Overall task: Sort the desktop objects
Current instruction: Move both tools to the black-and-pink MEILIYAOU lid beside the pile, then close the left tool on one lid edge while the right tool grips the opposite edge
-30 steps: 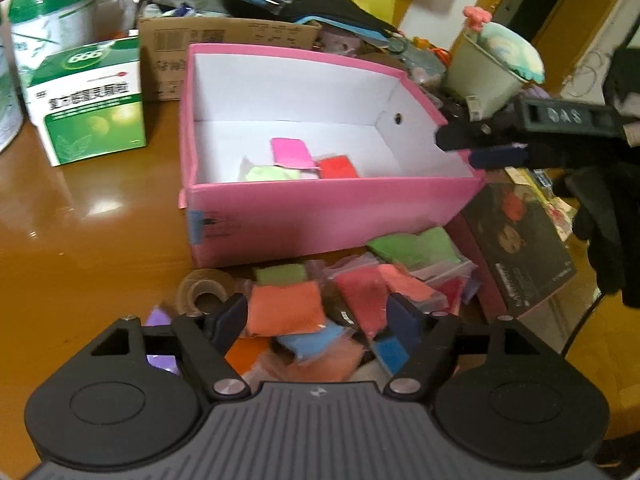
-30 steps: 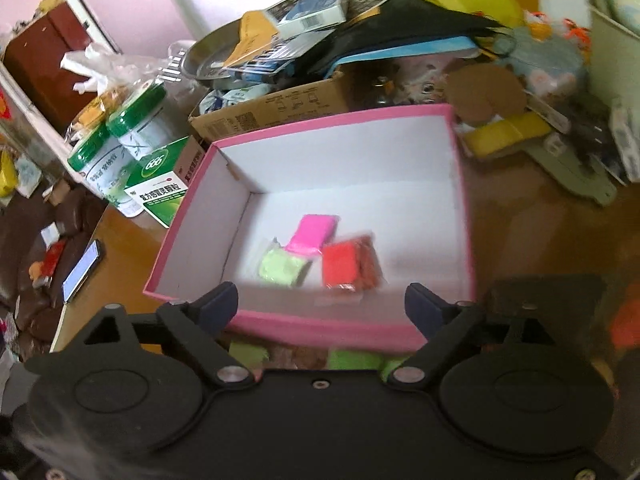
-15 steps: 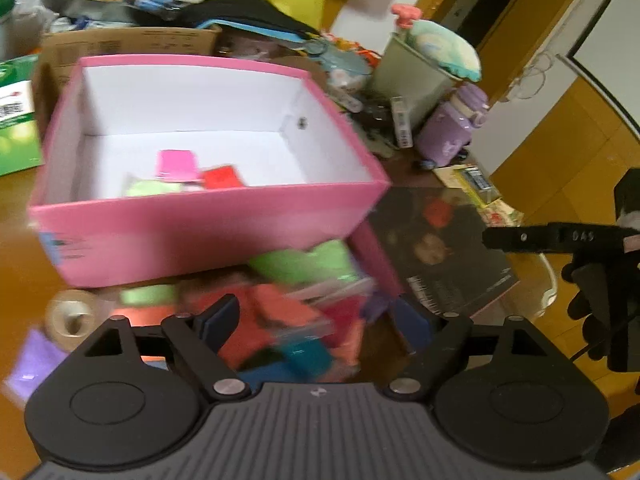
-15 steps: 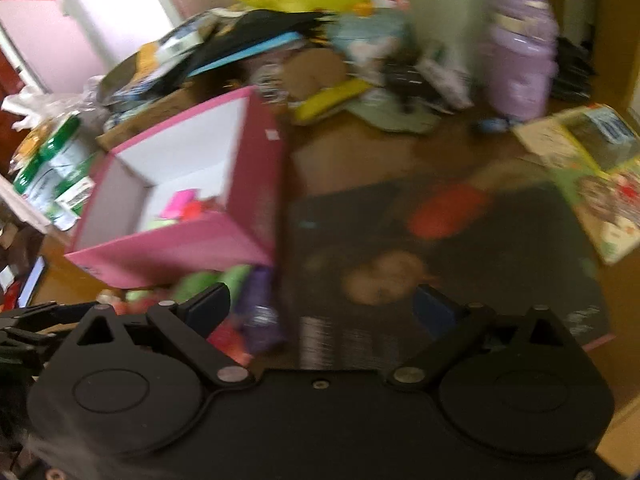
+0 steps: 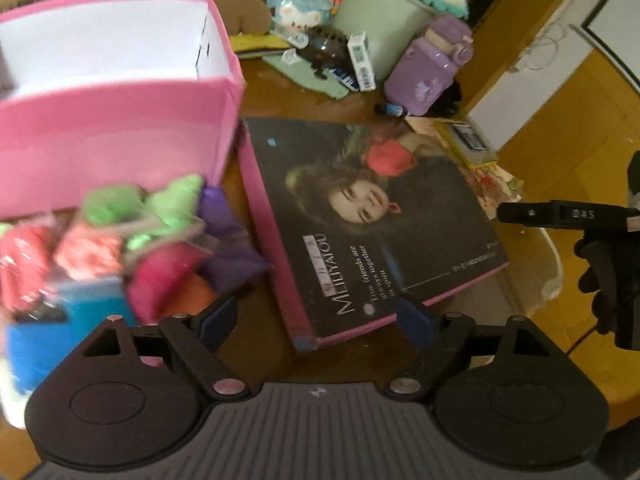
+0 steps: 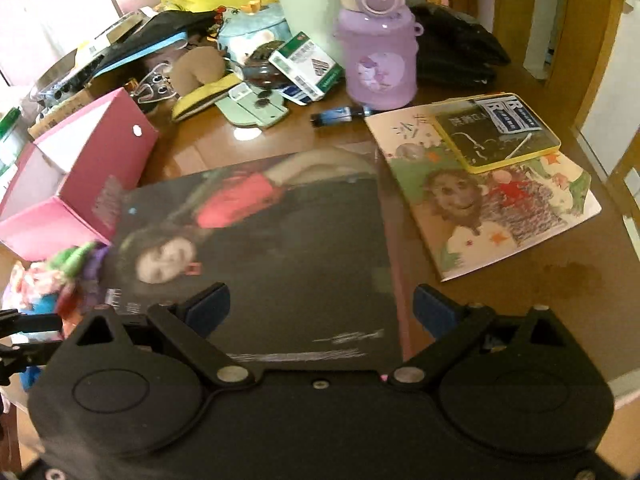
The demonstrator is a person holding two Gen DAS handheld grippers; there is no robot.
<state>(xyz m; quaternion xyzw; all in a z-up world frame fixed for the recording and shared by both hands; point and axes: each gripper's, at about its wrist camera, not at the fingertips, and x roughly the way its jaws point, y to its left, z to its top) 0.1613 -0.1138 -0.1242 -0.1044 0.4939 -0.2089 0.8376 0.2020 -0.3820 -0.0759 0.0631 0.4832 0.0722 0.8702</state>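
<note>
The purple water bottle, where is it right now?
The purple water bottle stands upright at the back of the table, beside the pale green bucket, behind the dark box lid.

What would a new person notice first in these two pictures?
The big dark lid with a portrait lies flat in the middle of the table, under both open grippers. To its left stands the pink box, with a heap of coloured packets in front. Behind the lid stands a purple bottle.

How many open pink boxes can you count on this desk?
1: the pink box stands left of the dark lid, behind the coloured packets. Clutter behind may hide others.
</note>
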